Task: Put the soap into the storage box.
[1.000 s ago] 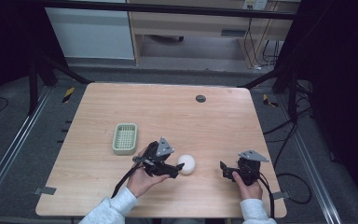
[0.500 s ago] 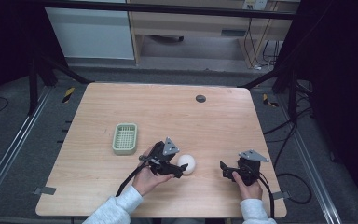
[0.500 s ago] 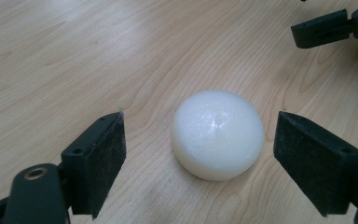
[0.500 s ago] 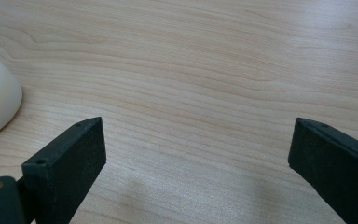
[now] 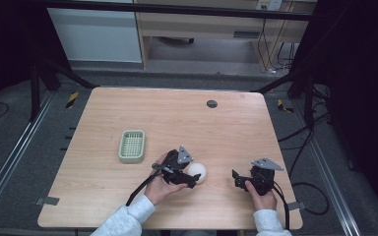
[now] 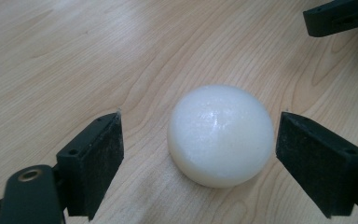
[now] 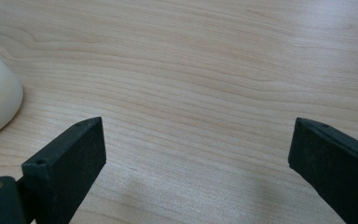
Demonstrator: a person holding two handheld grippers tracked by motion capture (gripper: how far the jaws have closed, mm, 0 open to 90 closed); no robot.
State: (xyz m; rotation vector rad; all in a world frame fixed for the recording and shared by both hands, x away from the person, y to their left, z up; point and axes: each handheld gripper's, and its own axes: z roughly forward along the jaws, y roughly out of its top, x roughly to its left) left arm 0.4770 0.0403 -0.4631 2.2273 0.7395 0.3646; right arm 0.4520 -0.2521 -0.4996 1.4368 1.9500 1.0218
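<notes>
The white dome (image 6: 220, 135) sits on the table (image 5: 177, 118), between the wide-open jaws of the left gripper (image 6: 198, 154), seemingly untouched by either. The right gripper (image 5: 241, 178) rests nearby, jaws spread, empty. A green basket (image 5: 132, 146) lies farther left.

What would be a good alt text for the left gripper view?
A round white glossy soap-like dome sits on the light wooden table between the open black jaws of the left claw, untouched by either. The other claw's black tip shows top right.
</notes>
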